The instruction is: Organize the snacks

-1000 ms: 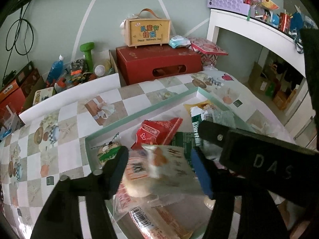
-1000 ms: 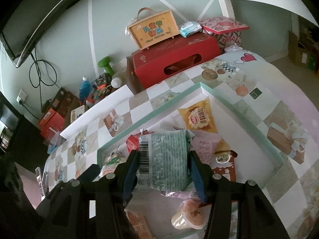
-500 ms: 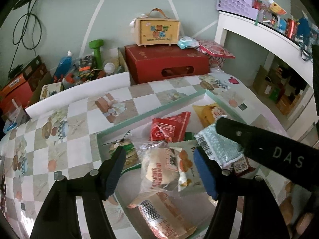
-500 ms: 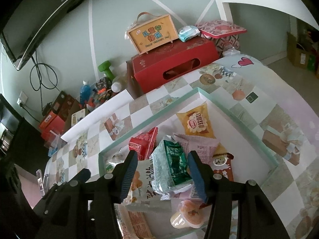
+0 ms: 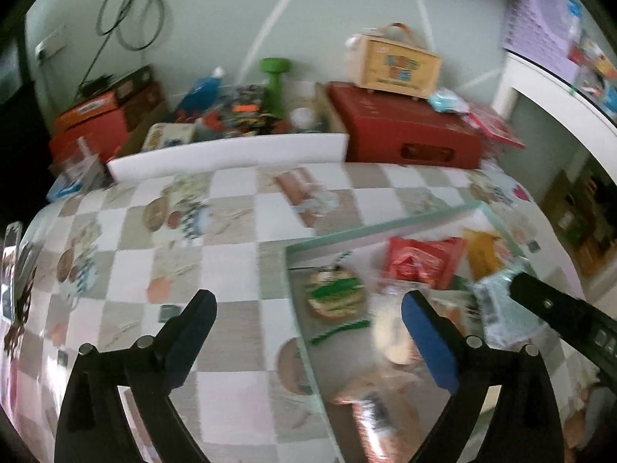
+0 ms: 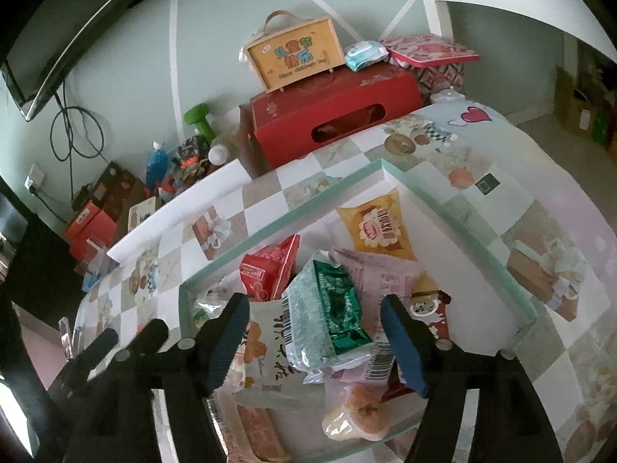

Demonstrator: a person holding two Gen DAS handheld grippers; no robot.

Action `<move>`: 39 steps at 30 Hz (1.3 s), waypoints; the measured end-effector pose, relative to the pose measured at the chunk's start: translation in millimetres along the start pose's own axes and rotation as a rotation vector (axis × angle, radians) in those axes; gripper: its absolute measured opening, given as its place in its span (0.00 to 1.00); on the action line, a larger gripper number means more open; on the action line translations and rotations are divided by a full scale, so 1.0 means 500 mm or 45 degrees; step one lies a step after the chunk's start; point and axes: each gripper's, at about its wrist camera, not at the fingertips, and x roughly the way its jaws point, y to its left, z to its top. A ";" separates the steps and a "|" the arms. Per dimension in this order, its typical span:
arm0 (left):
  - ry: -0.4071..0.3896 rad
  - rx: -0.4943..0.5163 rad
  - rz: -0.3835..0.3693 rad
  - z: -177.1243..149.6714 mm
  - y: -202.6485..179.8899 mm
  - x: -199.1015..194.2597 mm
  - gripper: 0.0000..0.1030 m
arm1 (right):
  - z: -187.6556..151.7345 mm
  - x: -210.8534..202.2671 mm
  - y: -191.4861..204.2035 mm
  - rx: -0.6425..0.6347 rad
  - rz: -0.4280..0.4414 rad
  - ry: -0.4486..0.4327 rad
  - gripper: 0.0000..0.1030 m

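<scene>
A shallow rectangular tray (image 6: 389,171) with a pale green rim sits on a counter (image 6: 270,208) covered by a glossy checked cloth. Crinkly plastic snack packets lie heaped inside it. The green foil packet (image 6: 327,320) lies on top of the heap, its long axis running from near to far, barcode end toward the left. A red packet (image 6: 270,270) leans up behind it; a flat yellow packet (image 6: 378,227) lies toward the far corner.

The right gripper (image 6: 314,341) hangs over the green packet, its blue-padded fingers (image 6: 405,347) opening, clear of the packet's sides.

The left gripper (image 5: 308,332) straddles the tray's left rim, fingers opening wide with nothing pinched; that view is blurred.
</scene>
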 end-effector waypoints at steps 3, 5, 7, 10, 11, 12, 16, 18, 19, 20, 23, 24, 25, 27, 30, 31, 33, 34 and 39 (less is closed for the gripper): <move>0.008 -0.061 0.036 -0.003 0.028 0.008 0.98 | -0.002 0.006 0.009 -0.026 -0.006 0.011 0.80; 0.013 -0.093 0.049 -0.005 0.041 0.011 0.99 | -0.003 0.009 0.015 -0.041 -0.015 0.012 0.88; 0.019 -0.114 0.056 -0.005 0.051 0.013 0.99 | -0.004 0.012 0.019 -0.057 -0.028 0.011 1.00; 0.025 -0.129 0.069 -0.008 0.058 0.017 1.00 | -0.006 0.014 0.025 -0.095 -0.055 0.000 1.00; 0.027 -0.131 0.070 -0.009 0.059 0.018 1.00 | -0.006 0.015 0.026 -0.101 -0.060 -0.001 1.00; 0.028 -0.134 0.068 -0.009 0.060 0.019 1.00 | -0.007 0.015 0.026 -0.105 -0.065 -0.001 1.00; 0.026 -0.144 0.056 -0.011 0.060 0.019 1.00 | -0.008 0.019 0.026 -0.109 -0.078 0.003 1.00; 0.020 -0.147 0.045 -0.010 0.060 0.017 1.00 | -0.008 0.020 0.024 -0.110 -0.086 0.003 1.00; 0.018 -0.150 0.038 -0.010 0.059 0.016 1.00 | -0.008 0.020 0.023 -0.111 -0.090 0.003 1.00; 0.013 -0.157 0.027 -0.011 0.060 0.014 1.00 | -0.009 0.019 0.024 -0.113 -0.093 0.003 1.00; 0.001 -0.180 -0.019 -0.013 0.063 0.006 1.00 | -0.011 0.019 0.025 -0.123 -0.102 0.006 1.00; 0.000 -0.183 -0.023 -0.014 0.063 0.004 1.00 | -0.011 0.017 0.026 -0.130 -0.101 0.006 1.00; -0.001 -0.186 -0.029 -0.016 0.064 0.002 1.00 | -0.013 0.015 0.028 -0.135 -0.099 0.002 1.00; -0.001 -0.191 -0.050 -0.020 0.065 -0.005 1.00 | -0.014 0.010 0.031 -0.145 -0.097 -0.005 1.00; -0.004 -0.193 -0.050 -0.025 0.066 -0.018 1.00 | -0.016 0.003 0.034 -0.153 -0.089 -0.012 1.00; -0.006 -0.188 -0.044 -0.025 0.066 -0.022 1.00 | -0.018 -0.001 0.035 -0.156 -0.087 -0.016 1.00; -0.019 -0.157 -0.022 -0.027 0.061 -0.034 1.00 | -0.019 -0.010 0.038 -0.159 -0.081 -0.024 1.00; -0.023 -0.140 -0.003 -0.027 0.058 -0.039 1.00 | -0.019 -0.015 0.039 -0.163 -0.077 -0.029 1.00; -0.072 -0.134 0.139 -0.034 0.051 -0.076 1.00 | -0.022 -0.035 0.046 -0.177 -0.059 -0.053 1.00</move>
